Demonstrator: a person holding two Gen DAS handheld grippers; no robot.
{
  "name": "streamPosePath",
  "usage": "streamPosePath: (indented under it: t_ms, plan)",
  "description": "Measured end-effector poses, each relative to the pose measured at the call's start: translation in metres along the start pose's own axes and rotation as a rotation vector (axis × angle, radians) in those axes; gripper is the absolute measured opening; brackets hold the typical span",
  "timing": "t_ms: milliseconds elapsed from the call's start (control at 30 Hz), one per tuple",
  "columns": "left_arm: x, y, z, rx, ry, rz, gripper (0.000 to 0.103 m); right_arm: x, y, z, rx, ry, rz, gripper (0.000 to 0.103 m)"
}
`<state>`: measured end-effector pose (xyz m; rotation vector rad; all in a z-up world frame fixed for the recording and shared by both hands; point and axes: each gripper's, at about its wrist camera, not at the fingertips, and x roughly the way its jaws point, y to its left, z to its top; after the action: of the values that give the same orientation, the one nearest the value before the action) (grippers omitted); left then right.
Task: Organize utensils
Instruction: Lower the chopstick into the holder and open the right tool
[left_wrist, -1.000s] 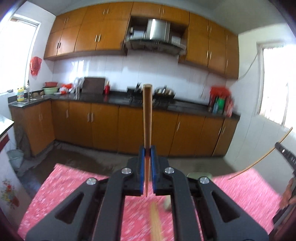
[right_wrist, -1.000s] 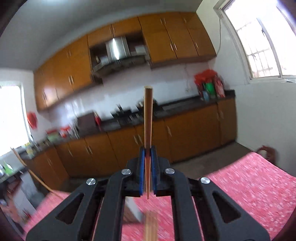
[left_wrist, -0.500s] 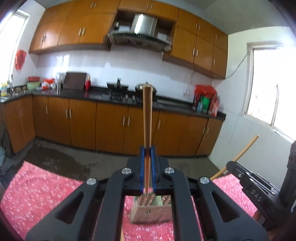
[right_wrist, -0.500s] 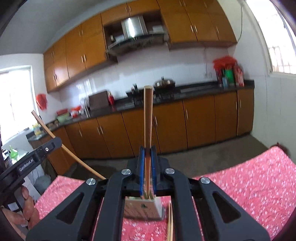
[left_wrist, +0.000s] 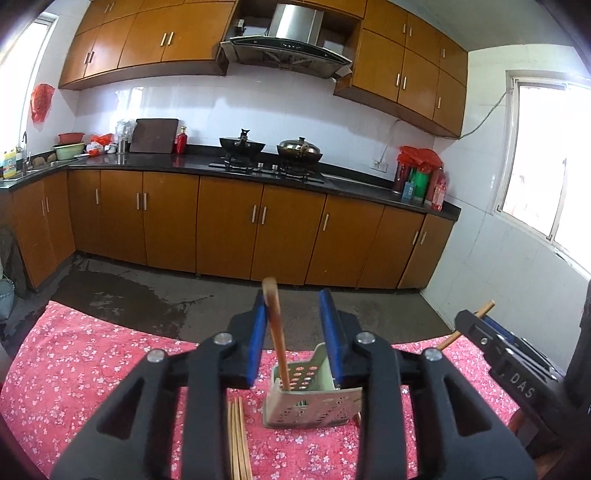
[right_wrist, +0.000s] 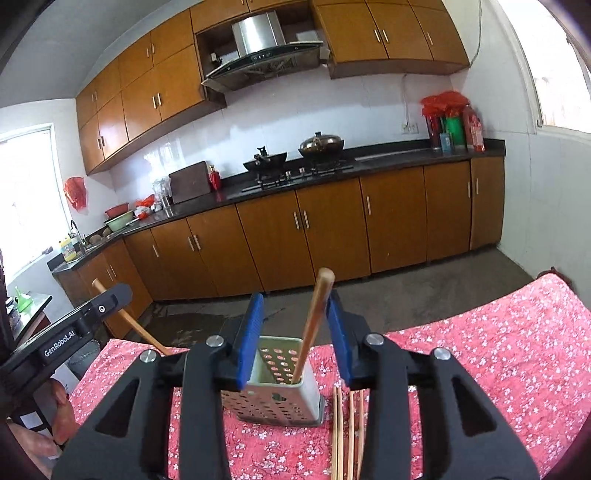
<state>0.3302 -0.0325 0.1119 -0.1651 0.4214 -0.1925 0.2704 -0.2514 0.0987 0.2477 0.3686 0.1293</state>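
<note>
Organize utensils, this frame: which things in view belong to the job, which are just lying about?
Job:
- perforated holder on the table
- chopstick standing in it, left gripper opening around it
- chopstick, right gripper opening
- loose chopsticks on the cloth

Lying about:
- wok
- lidded pot
- bottles
- cutting board

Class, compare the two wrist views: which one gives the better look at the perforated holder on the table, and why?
The right wrist view: the holder sits almost whole between the gripper's fingers, showing its open top, holes and front face. In the left wrist view the holder appears tilted, and the right finger covers part of it.
</note>
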Motion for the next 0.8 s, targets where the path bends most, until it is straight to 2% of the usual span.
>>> streamPosePath:
  t_ms: [167, 333, 433, 500, 533, 600, 633, 733, 800]
  plan:
    - [-0.030, 0.009, 0.010, -0.019, -0.030, 0.018, 0.041, -0.038, -0.011, 0.011, 0.019, -0.055, -0.012, 0.037]
    - [-0.069, 0.031, 0.000, -0.031, -0.032, 0.081, 0.046, -0.060, -0.035, -0.007, 0.031, -0.014, -0.077, 0.037]
    - [-0.079, 0.053, -0.024, -0.040, 0.008, 0.127, 0.046, -0.050, -0.057, -0.041, 0.042, 0.096, -0.132, 0.037]
    - [-0.078, 0.064, -0.045, -0.031, 0.055, 0.161, 0.046, -0.034, -0.068, -0.073, 0.042, 0.204, -0.149, 0.036]
    - [-0.073, 0.072, -0.063, -0.022, 0.099, 0.179, 0.046, -0.024, -0.072, -0.092, 0.043, 0.266, -0.148, 0.034]
    - [-0.066, 0.081, -0.085, -0.013, 0.157, 0.201, 0.046, -0.007, -0.076, -0.128, 0.035, 0.378, -0.120, 0.019]
    - [-0.059, 0.087, -0.103, -0.008, 0.210, 0.215, 0.045, -0.001, -0.076, -0.141, 0.029, 0.416, -0.112, 0.017]
    - [-0.045, 0.092, -0.134, -0.018, 0.301, 0.214, 0.045, 0.015, -0.072, -0.172, 0.025, 0.509, -0.083, 0.013]
    - [-0.037, 0.093, -0.152, -0.025, 0.354, 0.203, 0.043, 0.019, -0.065, -0.181, 0.021, 0.530, -0.075, 0.013]
